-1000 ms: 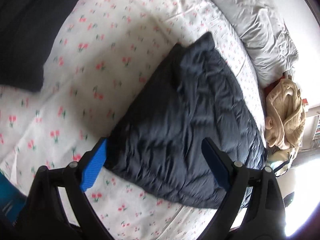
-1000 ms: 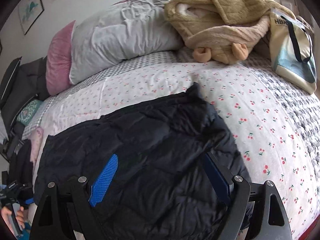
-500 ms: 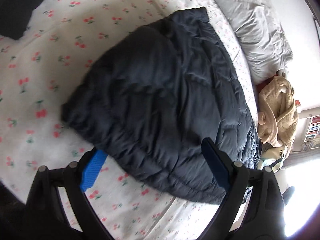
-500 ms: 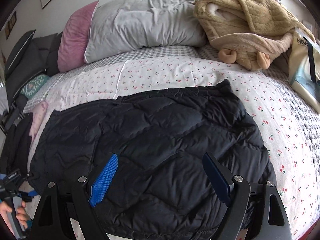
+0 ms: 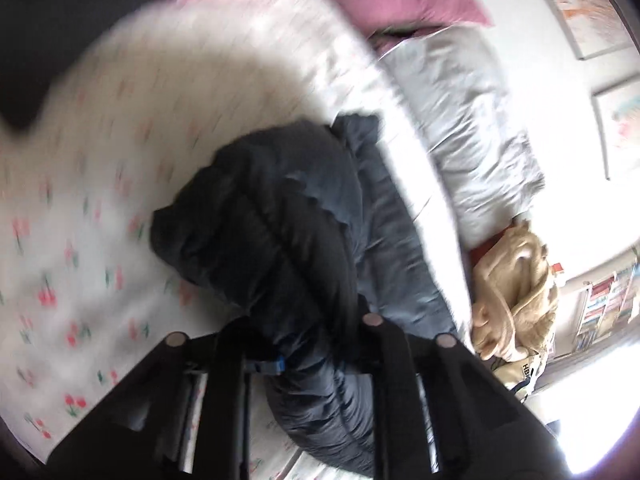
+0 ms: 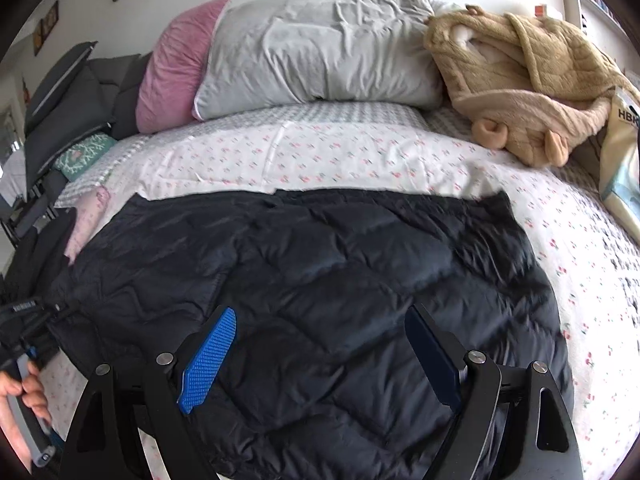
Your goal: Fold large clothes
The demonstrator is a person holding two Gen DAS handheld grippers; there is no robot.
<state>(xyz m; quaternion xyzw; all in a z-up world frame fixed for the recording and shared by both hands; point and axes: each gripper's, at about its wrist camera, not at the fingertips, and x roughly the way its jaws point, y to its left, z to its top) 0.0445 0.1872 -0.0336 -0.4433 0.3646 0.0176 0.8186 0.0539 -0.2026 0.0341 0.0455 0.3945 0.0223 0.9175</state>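
A dark navy quilted puffer jacket (image 6: 320,280) lies spread across the cherry-print bedspread (image 6: 360,152). My right gripper (image 6: 320,344) hovers over its near edge, jaws wide open and empty. In the blurred left wrist view my left gripper (image 5: 304,344) is shut on the jacket's edge (image 5: 272,240), and the fabric bunches up and rises between the fingers. The left gripper also shows at the far left of the right wrist view (image 6: 28,320), at the jacket's left end.
A grey pillow (image 6: 320,48) and a pink pillow (image 6: 176,64) lean at the headboard. A tan fleece garment (image 6: 528,80) and a tote bag (image 6: 624,160) lie at the right. Dark bags (image 6: 68,100) stand at the bed's left side.
My left gripper has closed on the jacket's edge and lifted it, with the view swinging toward the pillows. My right gripper has moved nearer over the jacket and stays open.
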